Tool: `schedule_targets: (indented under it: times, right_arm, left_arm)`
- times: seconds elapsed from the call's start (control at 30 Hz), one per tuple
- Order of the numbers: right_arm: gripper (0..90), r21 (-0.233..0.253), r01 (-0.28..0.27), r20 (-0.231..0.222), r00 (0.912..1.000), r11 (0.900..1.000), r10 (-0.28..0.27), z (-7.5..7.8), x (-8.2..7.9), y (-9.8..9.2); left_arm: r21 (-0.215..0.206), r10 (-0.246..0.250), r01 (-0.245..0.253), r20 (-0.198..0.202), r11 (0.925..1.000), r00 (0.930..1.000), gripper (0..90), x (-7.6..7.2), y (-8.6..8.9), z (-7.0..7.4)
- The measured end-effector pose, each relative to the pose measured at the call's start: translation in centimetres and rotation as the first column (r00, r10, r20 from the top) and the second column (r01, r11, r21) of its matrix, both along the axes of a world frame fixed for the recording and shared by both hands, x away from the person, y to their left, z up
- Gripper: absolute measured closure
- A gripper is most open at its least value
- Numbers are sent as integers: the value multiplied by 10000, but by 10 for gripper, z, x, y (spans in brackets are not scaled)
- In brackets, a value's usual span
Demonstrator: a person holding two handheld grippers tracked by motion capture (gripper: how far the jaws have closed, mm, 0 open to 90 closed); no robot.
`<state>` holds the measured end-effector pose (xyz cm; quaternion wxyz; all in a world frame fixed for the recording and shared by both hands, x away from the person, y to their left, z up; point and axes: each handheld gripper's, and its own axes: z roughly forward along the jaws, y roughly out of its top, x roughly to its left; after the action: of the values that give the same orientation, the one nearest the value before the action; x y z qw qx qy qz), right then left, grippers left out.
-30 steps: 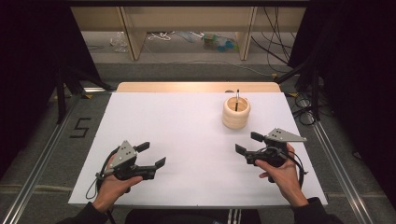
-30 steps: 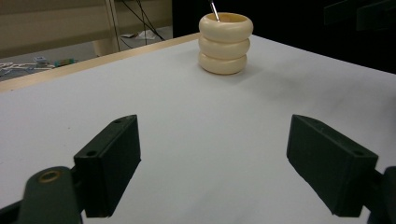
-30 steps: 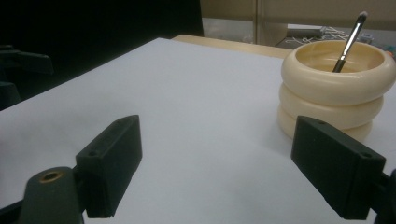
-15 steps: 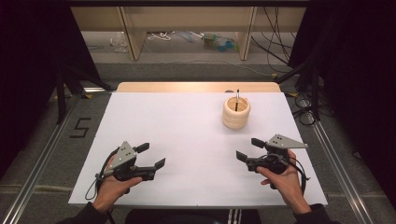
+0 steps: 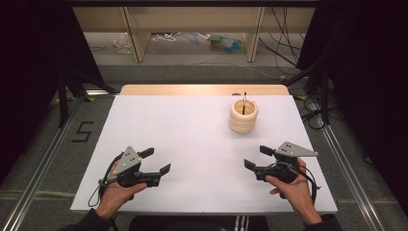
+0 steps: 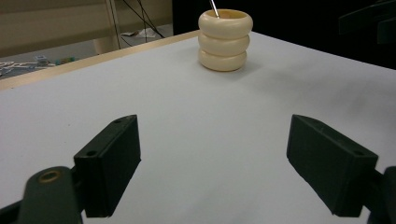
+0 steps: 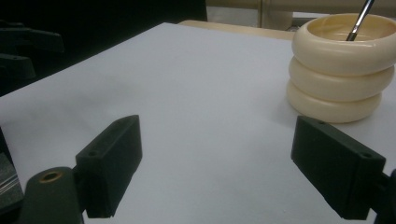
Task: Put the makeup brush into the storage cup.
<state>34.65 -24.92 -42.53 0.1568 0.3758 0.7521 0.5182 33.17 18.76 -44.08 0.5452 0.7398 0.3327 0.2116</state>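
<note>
Both tools, left tool [image 5: 155, 162] and right tool [image 5: 257, 159], gape wide near the desk's [image 5: 192, 130] front edge, and a careless reach could likely topple the cream ribbed ring-stacked holder [image 5: 243, 116] with its thin dark-handled stick [image 5: 244, 99].

A wide white table top [image 5: 192, 139] with a pale wooden strip [image 5: 202, 89] along its far edge stands on a grey floor [image 5: 43, 159] marked with a black number five [image 5: 82, 131]. Beyond the table are light wooden shelf legs [image 5: 136, 36], black cables [image 5: 288, 48] and dark curtains [image 5: 29, 57] on both sides.
</note>
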Motion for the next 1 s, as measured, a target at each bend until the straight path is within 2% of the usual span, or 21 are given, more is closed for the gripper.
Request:
schedule_targets:
  times: [0.07,0.1,0.2,0.23,0.33,0.37,0.43,0.47,0.6,0.63,0.77,0.83,0.9,1.0]
  right_arm:
    - [176,-88,-45,-21,10000,10000,45,0,-2,0]
    - [176,-150,-4,184,9998,9999,7,0,-1,0]
    - [176,-77,-123,136,9998,9999,124,-1,-2,0]
    - [176,-71,-146,171,9997,9999,147,-1,-2,-1]
    - [176,-38,-47,-42,10000,10000,47,0,-5,-1]
    - [176,16,-46,-96,9999,10000,46,0,-6,-1]
    - [176,-69,-35,91,10000,10000,35,-1,-6,-2]
    - [176,-50,-62,-43,10000,10000,62,-1,-7,-1]
    - [176,-19,-125,-73,9999,9999,125,-2,-8,-2]
    - [176,-35,-63,49,10000,10000,64,-2,-8,-2]
    - [176,107,-114,11,9999,9999,114,-3,-8,-1]
    - [176,91,-139,-22,9999,9999,139,-3,-8,-1]
    - [175,87,-150,-31,9999,9999,150,-3,-8,-1]
    - [172,84,-160,-7,9999,9998,160,-3,-8,-1]
  left_arm:
    - [56,-26,26,43,10000,10000,177,0,0,0]
    - [80,0,0,33,10000,10000,177,0,0,0]
    - [-27,135,-135,-116,9999,9998,177,-1,-1,0]
    - [67,72,-72,-34,10000,10000,177,-1,0,0]
    - [-39,137,-137,-117,9999,9998,177,-1,-1,0]
    - [49,2,-2,7,10000,10000,177,0,0,0]
    - [-14,158,-158,-151,9999,9998,177,-2,0,0]
    - [33,132,-131,-156,9999,9998,177,-2,0,-1]
    - [121,131,-131,-16,9998,9999,177,-2,4,0]
    - [2,178,-178,-59,9998,9998,177,-2,5,-1]
    - [104,161,-161,-22,9998,9999,177,-3,4,0]
    - [-25,122,-122,-82,9999,9999,177,-3,3,0]
    - [116,135,-135,-36,9998,9999,177,-3,4,0]
    - [86,140,-140,-29,9999,9999,177,-2,3,0]
